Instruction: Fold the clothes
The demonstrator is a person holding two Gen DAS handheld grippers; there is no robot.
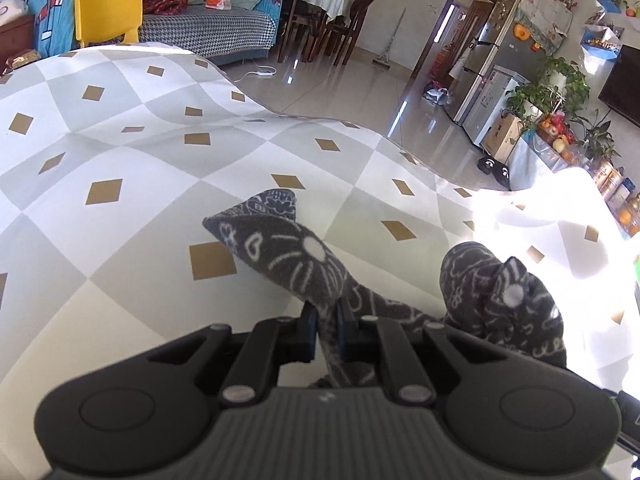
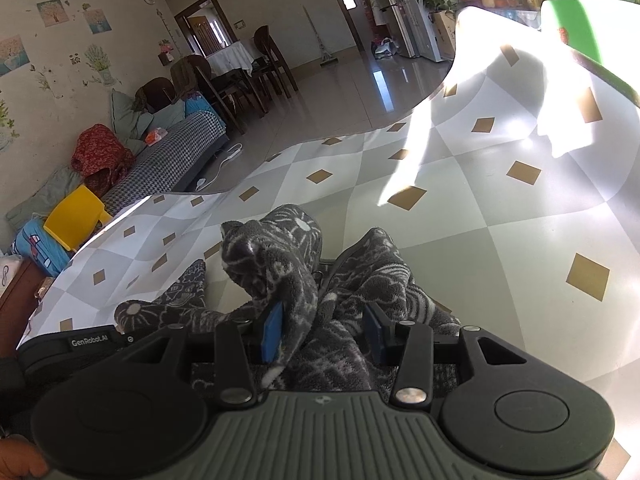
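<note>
Where the left wrist view begins, the left hand-held gripper (image 1: 326, 322) has its blue pads pressed nearly together, pinching a narrow strip of the dark grey patterned fleece garment (image 1: 292, 252). From that pinch the cloth runs forward and up-left to a blunt folded corner, long axis diagonal across the checked cloth cover (image 1: 120, 152) on the counter. A second bunched lump of the same garment sits to the right, near the glare patch.

Right wrist view shows what the left one doesn't: the right hand-held gripper (image 2: 320, 332) w/ its pads set wider, a thick wad of fleece filling the gap between them and rising in a crumpled peak ahead. Pads touch the wad on both sides, so it's pinching a fat bunch. At the lower left of that view is part of the other gripper's body, w/ more garment trailing toward it.

Ahead of both, the cover lies bare, plenty of flat room fwd and to the left. Its far edge curls up in waves; right side is washed out by sun.

Beyond: yellow chair (image 1: 109, 16), houndstooth sofa (image 1: 208, 34), dining chairs, fridge (image 1: 508, 60).
</note>
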